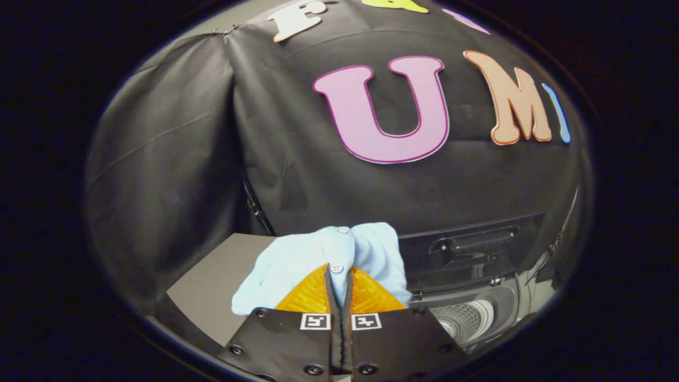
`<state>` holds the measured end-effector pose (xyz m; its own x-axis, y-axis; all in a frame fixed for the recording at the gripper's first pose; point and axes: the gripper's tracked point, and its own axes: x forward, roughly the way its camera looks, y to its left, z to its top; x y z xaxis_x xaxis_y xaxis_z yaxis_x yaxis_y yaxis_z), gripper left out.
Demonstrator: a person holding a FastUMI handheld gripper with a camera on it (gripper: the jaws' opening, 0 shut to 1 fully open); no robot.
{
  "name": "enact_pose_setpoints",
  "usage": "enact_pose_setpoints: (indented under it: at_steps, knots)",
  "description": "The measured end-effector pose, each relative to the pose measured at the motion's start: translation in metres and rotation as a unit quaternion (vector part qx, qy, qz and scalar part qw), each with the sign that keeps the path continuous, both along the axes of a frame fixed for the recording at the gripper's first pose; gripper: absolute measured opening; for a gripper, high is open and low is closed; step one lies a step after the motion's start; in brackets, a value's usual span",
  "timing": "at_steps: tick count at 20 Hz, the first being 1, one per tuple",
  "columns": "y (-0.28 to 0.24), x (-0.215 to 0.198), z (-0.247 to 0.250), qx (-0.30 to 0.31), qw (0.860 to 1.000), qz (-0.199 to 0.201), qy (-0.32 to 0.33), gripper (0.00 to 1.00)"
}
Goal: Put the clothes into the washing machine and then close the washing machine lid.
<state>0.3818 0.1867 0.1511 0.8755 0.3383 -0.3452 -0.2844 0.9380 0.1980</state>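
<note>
My gripper [339,289] is shut on a light blue buttoned garment [297,260], both fingers pressing a fold of its button strip. The cloth bunches up over and ahead of the fingertips, held up in the air. To the right of the fingers and lower down stands the washing machine [477,302], its perforated drum [464,318] showing in the open mouth. Its dark lid [472,246] stands raised upright behind the opening, with a handle recess facing me.
A grey table top [212,286] lies below and to the left of the garment. The black booth cloth hangs close behind the table and the machine. A thin black strap or cable [257,207] runs down the cloth near the table's back corner.
</note>
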Motion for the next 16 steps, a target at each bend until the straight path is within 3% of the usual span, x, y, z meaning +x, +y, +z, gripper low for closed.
enact_pose_setpoints:
  at_steps: [8, 16]
  knots:
    - [-0.097, 0.002, -0.010, -0.003, 0.999, -0.045, -0.011, 0.01]
    - [-0.160, -0.003, -0.040, 0.020, 0.996, -0.086, 0.010, 0.00]
